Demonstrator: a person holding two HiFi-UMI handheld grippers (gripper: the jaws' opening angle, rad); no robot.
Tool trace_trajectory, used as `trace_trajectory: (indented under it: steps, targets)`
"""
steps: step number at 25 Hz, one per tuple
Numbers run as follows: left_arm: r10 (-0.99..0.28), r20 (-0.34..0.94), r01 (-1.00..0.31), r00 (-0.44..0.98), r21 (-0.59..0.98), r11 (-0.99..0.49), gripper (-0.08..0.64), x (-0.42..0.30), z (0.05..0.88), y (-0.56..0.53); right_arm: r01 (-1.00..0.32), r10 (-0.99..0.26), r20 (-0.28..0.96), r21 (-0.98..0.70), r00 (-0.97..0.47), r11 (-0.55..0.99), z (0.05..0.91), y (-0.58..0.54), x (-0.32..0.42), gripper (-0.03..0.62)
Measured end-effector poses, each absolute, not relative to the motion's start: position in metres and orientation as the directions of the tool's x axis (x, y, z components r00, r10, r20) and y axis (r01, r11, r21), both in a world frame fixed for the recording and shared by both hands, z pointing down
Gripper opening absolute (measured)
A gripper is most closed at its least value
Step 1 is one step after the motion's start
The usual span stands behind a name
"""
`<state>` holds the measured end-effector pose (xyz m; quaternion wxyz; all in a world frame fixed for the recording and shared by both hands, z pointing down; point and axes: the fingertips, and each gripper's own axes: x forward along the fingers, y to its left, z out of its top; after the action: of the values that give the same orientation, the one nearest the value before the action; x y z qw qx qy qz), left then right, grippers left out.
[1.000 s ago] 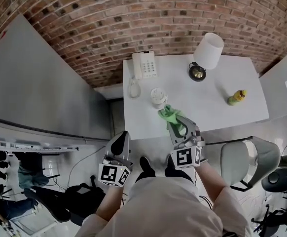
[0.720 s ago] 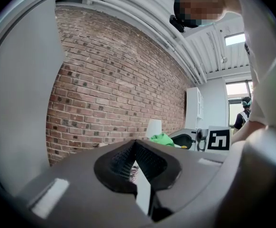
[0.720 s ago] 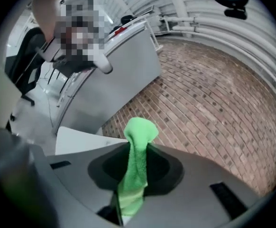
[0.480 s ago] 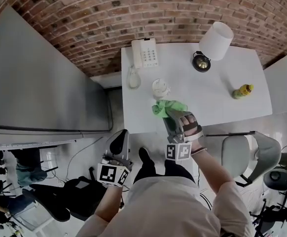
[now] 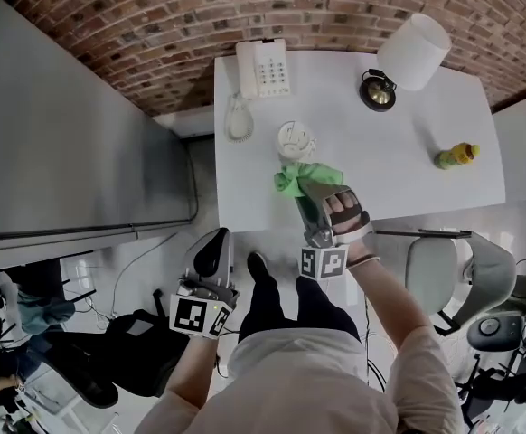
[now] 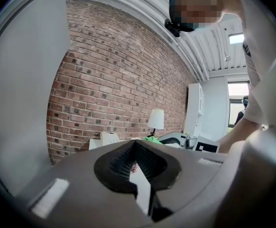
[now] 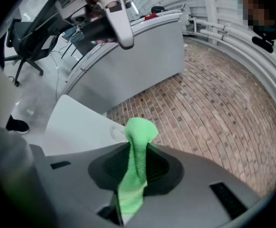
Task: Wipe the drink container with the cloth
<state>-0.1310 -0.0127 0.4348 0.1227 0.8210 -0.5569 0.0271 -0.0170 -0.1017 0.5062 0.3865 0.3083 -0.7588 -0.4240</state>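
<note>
White table [image 5: 408, 183] ahead of me, set against a brick wall [image 5: 154, 21]. At its far left corner a white desk phone [image 5: 263, 67], with the handset [image 5: 238, 120] off the cradle, lying on the tabletop just beside the phone. Far right, a lamp with a white shade [image 5: 415, 39] on a dark round base [image 5: 378, 91]. Yellow-green bottle [image 5: 457, 155] near the right edge, well apart from the lamp. Grey panel [image 5: 73, 143] to my left. Grey office chair [image 5: 453, 274] to my right. Black bag [image 5: 132, 355] on the floor, left.

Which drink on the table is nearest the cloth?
The pale cup, just beyond the green cloth held by the right gripper; the yellow bottle stands far off to the right.
</note>
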Motion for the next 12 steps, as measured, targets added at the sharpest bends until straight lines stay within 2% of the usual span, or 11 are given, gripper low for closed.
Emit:
trace_trajectory:
  steps: [12]
  targets:
    - [-0.905,0.212,-0.925,0.367,0.184,-0.332,-0.002,-0.123,0.479,0.0,-0.05,-0.785,0.33,0.908,-0.524,0.416,0.55,-0.117,-0.027,0.064]
